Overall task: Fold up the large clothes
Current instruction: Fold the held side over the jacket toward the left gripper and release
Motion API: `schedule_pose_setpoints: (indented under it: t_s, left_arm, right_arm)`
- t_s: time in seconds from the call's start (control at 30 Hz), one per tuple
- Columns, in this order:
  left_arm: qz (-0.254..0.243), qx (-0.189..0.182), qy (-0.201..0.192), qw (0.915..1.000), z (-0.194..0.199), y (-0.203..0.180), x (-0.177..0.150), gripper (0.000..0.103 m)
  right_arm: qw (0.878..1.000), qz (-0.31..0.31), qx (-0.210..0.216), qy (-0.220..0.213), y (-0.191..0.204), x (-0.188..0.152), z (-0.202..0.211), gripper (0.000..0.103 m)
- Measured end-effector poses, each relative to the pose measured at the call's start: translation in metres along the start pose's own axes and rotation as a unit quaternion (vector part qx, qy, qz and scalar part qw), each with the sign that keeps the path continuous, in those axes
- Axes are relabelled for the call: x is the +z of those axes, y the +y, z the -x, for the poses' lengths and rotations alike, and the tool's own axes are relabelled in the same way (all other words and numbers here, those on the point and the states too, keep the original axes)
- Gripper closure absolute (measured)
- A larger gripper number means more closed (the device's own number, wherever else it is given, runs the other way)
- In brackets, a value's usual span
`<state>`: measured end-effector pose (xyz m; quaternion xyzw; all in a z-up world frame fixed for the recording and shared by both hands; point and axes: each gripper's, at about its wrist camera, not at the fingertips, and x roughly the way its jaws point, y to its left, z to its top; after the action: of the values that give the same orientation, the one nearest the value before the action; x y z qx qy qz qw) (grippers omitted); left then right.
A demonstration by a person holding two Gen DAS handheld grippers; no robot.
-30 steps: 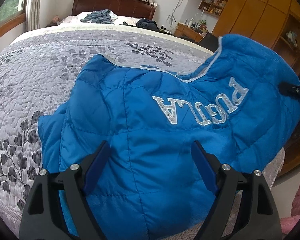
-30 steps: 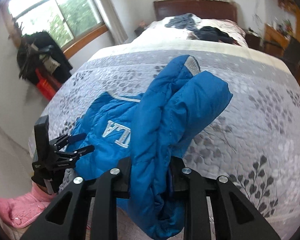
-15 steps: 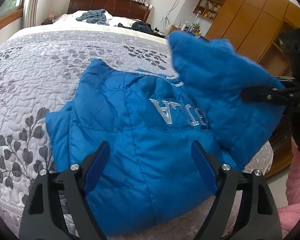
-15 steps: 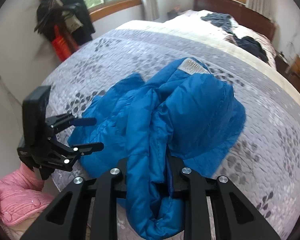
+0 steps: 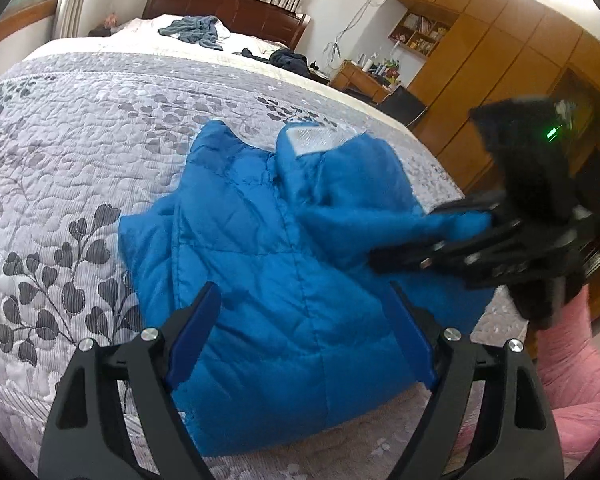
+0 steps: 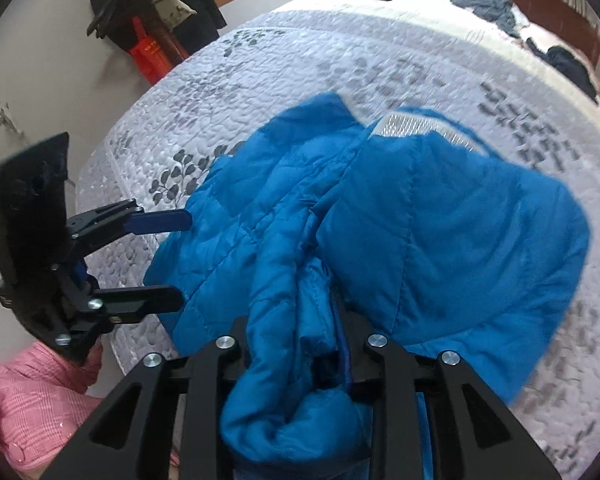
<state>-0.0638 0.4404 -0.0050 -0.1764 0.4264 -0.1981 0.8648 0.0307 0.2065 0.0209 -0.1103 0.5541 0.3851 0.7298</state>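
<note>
A blue puffer jacket [image 5: 260,264] lies on the bed, its right part folded over the middle with a silver patch [image 5: 314,140] on top. My left gripper [image 5: 300,300] hovers open just above the near hem, nothing between its blue pads. From the right, my right gripper [image 5: 432,236] reaches in, shut on a bunched fold of the jacket. In the right wrist view, jacket [image 6: 452,232] cloth fills the right gripper [image 6: 312,344] and hides its fingertips. The left gripper [image 6: 180,258] stands open at the jacket's left edge.
A grey leaf-patterned quilt [image 5: 80,152] covers the bed, and loose clothes [image 5: 192,30] lie by the headboard. A wooden wardrobe [image 5: 500,72] and a dark chair [image 5: 404,104] stand to the right. A clothes rack with a red bag [image 6: 152,56] stands left. Pink sleeves [image 6: 32,404] hold both grippers.
The right gripper has swung the jacket's right side leftward over the body, and the white lettering is now covered. The left gripper stays open near the hem.
</note>
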Motion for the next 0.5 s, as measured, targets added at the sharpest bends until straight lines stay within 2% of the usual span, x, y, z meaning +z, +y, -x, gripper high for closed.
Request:
schedule_pose_setpoints:
  t_s: [0.13, 0.23, 0.27, 0.43, 0.5]
  left_arm:
    - [0.039, -0.040, -0.003, 0.9984, 0.001, 0.013, 0.009, 0.021]
    - [0.063, -0.050, -0.006, 0.9968, -0.005, 0.019, 0.021, 0.021]
    - [0.072, -0.058, -0.004, 0.9957, -0.008, 0.021, 0.025, 0.021]
    - [0.098, -0.106, 0.009, 0.9896, -0.027, 0.023, 0.047, 0.021]
    - [0.100, -0.117, 0.015, 0.9879, -0.036, 0.021, 0.053, 0.021]
  right_arm:
    - [1.000, -0.010, 0.023, -0.004, -0.006, -0.002, -0.008, 0.071]
    - [0.999, -0.013, 0.039, -0.013, -0.005, -0.004, -0.002, 0.062]
    - [0.999, -0.016, 0.047, -0.017, -0.005, -0.005, 0.003, 0.055]
    - [0.996, -0.009, 0.065, -0.053, 0.005, -0.018, 0.047, 0.037]
    - [0.995, -0.006, 0.064, -0.070, 0.006, -0.024, 0.068, 0.036]
